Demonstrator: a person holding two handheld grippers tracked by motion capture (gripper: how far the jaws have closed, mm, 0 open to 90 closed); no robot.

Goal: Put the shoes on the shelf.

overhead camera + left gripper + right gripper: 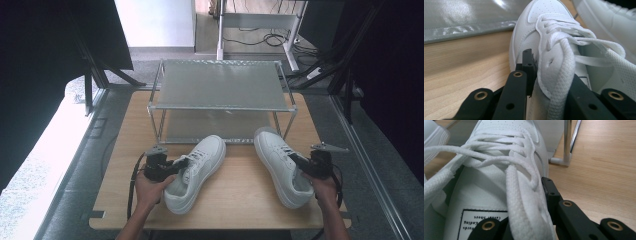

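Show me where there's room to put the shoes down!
The rack's top shelf is bare, as is the lower shelf behind the toes. The table is free left of the rack. It is crowded in front, with the left shoe and right shoe.

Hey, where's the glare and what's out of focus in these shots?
High view: the floor strip at left is blown out white, the corners are dark. Left gripper view: glare on the shelf sheet; near lace soft. Right gripper view: even light, the foreground lace blurred.
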